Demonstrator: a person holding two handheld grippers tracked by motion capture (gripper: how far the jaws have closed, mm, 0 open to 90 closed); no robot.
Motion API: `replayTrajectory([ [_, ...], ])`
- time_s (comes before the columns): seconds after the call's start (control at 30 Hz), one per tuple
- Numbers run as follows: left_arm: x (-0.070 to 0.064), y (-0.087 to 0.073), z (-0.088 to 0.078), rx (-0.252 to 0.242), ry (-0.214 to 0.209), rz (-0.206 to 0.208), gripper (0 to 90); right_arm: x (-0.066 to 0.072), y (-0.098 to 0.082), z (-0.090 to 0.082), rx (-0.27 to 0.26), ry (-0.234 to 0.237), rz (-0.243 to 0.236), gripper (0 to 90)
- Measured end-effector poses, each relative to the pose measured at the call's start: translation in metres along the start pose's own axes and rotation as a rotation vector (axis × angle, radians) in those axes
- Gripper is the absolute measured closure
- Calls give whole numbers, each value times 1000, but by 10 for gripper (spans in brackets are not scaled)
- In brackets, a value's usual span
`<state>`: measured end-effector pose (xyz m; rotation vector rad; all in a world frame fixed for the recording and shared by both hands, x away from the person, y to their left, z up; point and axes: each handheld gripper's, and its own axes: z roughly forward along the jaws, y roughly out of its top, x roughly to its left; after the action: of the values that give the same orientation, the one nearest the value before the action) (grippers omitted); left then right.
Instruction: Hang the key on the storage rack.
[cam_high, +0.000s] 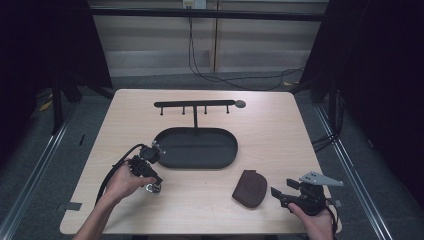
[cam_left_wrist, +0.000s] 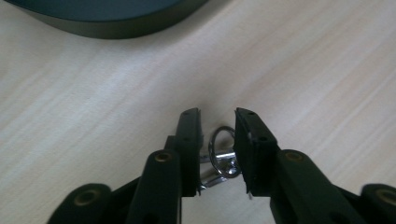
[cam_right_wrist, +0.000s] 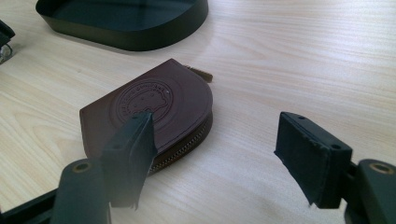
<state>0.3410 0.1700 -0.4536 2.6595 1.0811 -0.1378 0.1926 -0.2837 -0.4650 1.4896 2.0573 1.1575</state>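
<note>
Pickup step: left gripper (cam_left_wrist: 217, 151) jaws narrowly parted around key ring (cam_left_wrist: 223, 151), not yet pinching; right gripper (cam_right_wrist: 224, 158) wide open, empty. Next: squeeze, lift.

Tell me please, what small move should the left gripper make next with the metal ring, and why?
Probably close the jaws a little more, then lift. In the left gripper view the left gripper straddles the metal key ring, which lies on the table between its pads with small gaps showing, so it does not look clamped. The black tray waits nearby.
</note>
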Motion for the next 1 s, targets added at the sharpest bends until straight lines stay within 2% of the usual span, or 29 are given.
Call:
replayTrajectory([
  [0.1,-1,-1,0,6,9,-2,714,0,0,0,0,-2,0,284],
  [0.2,1,-2,3,19,7,-4,735,0,0,0,-1,0,-2,284],
  [0.37,-1,-1,6,30,-6,1,721,0,0,0,2,0,1,283],
  [0.47,-2,-2,7,39,-3,14,797,0,0,0,1,1,-2,283],
  [0.5,-2,-2,8,57,0,27,814,0,0,0,1,-1,-2,284],
  [0.57,-3,-3,9,59,-4,32,827,0,0,0,2,-1,1,283],
  [0.7,-6,-2,4,52,-32,43,869,0,0,0,3,-3,1,283],
  [0.73,-7,-2,2,57,-26,54,892,0,0,0,2,-3,0,283],
  [0.8,-8,-2,2,55,-13,49,893,0,0,0,2,-3,0,283],
  [0.83,-7,-3,0,58,-27,50,893,0,0,0,2,-4,0,283],
  [1.0,-6,-3,-5,56,-34,56,893,0,0,1,4,-6,2,281],
])
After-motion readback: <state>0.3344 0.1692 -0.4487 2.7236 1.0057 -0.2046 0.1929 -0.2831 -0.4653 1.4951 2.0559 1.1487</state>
